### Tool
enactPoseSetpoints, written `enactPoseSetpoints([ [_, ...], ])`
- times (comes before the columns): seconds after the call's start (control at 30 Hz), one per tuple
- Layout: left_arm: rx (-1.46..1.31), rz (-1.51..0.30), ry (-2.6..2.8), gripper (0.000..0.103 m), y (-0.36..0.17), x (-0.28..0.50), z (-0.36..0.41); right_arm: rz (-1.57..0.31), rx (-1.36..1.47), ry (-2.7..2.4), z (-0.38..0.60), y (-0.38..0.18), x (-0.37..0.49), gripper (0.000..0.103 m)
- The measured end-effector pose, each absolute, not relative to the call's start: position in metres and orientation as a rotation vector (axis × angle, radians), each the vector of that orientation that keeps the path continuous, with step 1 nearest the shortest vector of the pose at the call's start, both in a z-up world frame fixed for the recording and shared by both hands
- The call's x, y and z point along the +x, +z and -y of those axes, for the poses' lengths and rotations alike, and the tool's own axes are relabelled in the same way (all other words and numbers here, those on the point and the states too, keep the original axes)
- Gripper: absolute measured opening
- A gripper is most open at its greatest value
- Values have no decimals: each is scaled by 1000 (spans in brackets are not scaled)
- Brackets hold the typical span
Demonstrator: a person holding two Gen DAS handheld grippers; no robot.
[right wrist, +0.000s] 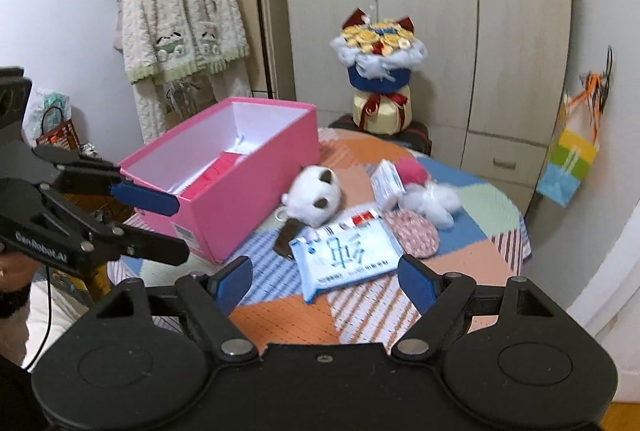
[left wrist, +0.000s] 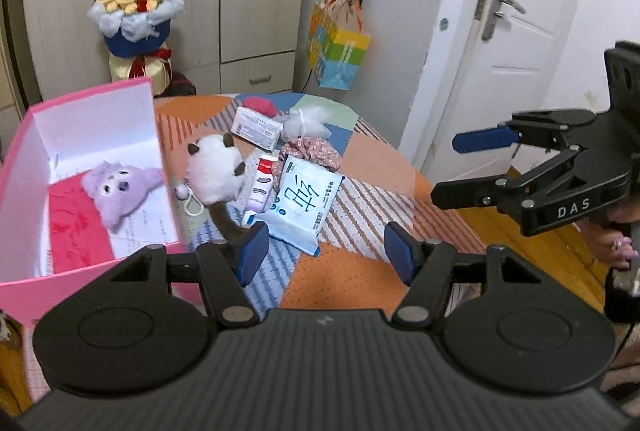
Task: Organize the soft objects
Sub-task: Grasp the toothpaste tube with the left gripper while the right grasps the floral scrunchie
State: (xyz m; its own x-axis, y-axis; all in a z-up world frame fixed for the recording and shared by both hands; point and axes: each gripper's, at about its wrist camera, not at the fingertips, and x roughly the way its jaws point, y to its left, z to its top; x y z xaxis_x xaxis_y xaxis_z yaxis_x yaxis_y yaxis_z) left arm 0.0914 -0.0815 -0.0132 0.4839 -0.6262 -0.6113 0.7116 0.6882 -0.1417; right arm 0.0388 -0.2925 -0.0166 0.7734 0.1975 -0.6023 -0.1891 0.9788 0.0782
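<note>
A pink box (left wrist: 92, 99) (right wrist: 256, 175) stands open on the patchwork table, with a purple plush (left wrist: 118, 187) lying inside on red paper. A white and brown panda plush (left wrist: 216, 171) (right wrist: 314, 197) lies on the table just right of the box. Behind it lie a white fluffy toy (left wrist: 306, 121) (right wrist: 434, 201), a floral fabric pouch (left wrist: 310, 153) (right wrist: 412, 233) and a red soft ball (left wrist: 260, 105) (right wrist: 412, 169). My left gripper (left wrist: 324, 255) (right wrist: 160, 227) is open and empty, near the panda. My right gripper (right wrist: 326, 281) (left wrist: 456, 167) is open and empty over the table's front.
A blue tissue pack (left wrist: 298, 203) (right wrist: 346, 257), a tube (left wrist: 262, 187) and a small carton (left wrist: 256, 127) (right wrist: 386, 183) lie among the toys. A flower bouquet (left wrist: 134, 19) (right wrist: 380, 71) stands behind the table. A gift bag (left wrist: 338, 51) hangs on the wall; a door (left wrist: 516, 31) is right.
</note>
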Motion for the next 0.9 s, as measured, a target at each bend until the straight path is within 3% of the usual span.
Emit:
enactPoseSetpoints([
  [0.37, 178, -650, -585, 56, -58, 153, 145, -674, 194, 188, 350, -57, 114, 84],
  [0.43, 191, -643, -544, 43, -67, 167, 157, -678, 231, 185, 355, -65, 136, 83],
  [0.53, 182, -677, -500, 36, -79, 190, 169, -703, 284, 182, 363, -81, 167, 82],
  [0.6, 178, -712, -481, 36, -87, 203, 173, -719, 309, 167, 369, -91, 184, 78],
  [0.67, 180, -755, -468, 36, -95, 212, 177, -739, 318, 150, 373, -100, 197, 64],
  [0.9, 161, -835, -477, 36, -110, 224, 180, -775, 284, 94, 380, -123, 223, 62],
])
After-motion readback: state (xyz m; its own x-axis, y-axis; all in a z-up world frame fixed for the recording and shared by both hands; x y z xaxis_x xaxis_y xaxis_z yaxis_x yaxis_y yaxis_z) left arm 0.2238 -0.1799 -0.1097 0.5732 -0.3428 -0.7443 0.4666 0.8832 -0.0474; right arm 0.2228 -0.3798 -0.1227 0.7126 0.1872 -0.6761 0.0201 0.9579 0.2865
